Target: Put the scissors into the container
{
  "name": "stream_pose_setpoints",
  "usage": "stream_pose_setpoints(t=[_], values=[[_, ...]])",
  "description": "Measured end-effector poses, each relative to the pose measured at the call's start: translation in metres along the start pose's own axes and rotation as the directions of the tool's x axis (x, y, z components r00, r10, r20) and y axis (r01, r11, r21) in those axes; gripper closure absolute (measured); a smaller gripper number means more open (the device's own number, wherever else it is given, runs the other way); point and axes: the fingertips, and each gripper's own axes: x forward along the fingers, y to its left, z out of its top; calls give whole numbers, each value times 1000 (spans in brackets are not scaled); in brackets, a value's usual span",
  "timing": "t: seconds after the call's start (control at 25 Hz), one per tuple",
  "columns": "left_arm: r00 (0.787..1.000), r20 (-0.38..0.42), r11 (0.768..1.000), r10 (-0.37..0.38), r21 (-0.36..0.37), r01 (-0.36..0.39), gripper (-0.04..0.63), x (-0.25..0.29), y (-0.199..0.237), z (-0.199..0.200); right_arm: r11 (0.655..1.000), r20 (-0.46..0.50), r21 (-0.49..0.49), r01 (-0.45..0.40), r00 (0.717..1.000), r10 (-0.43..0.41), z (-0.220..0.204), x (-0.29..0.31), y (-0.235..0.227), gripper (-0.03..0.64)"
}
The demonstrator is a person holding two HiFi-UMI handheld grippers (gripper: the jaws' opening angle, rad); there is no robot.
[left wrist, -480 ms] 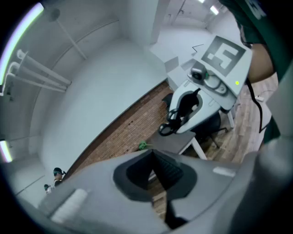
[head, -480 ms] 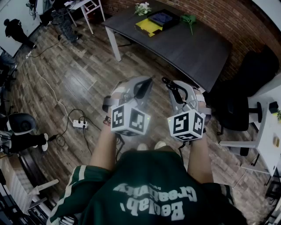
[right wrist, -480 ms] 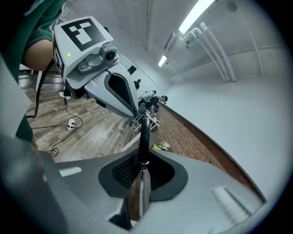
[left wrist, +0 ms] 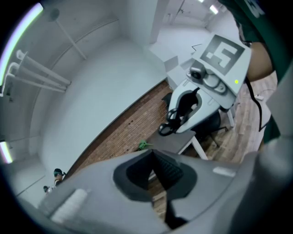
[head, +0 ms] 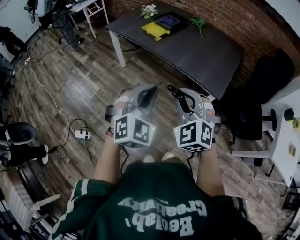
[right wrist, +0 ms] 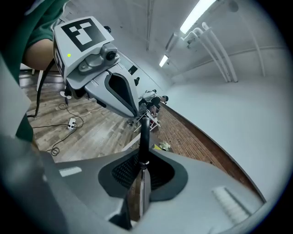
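Little has changed. The right gripper still has its fingers pinching the scissors by the blades, and the left gripper keeps its fingers pressed together, empty. The worktop remains well ahead, so the carry probably isn't finished.

R gripper in my hand clamps the scissors, black handle loops sticking out fwd; L gripper sits just beside it, not touching, both over wood floor. Dark table ahead carries yellow item, dark container, green sprig and white flowers. Black chair to right, power strip on floor to left.
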Motion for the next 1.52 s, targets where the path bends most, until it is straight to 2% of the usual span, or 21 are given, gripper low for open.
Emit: stream_pose_setpoints(t=[0.92,1.52], values=[[1000,14,999,14,29,-15,594,-13,7,-4,1000,5,-25,10,1000,-10,14,0,8,572],[999,36,1000,17,20,-18,594,-24,9,-6,999,-9,-50,18,1000,-18,23,-6,15,572]])
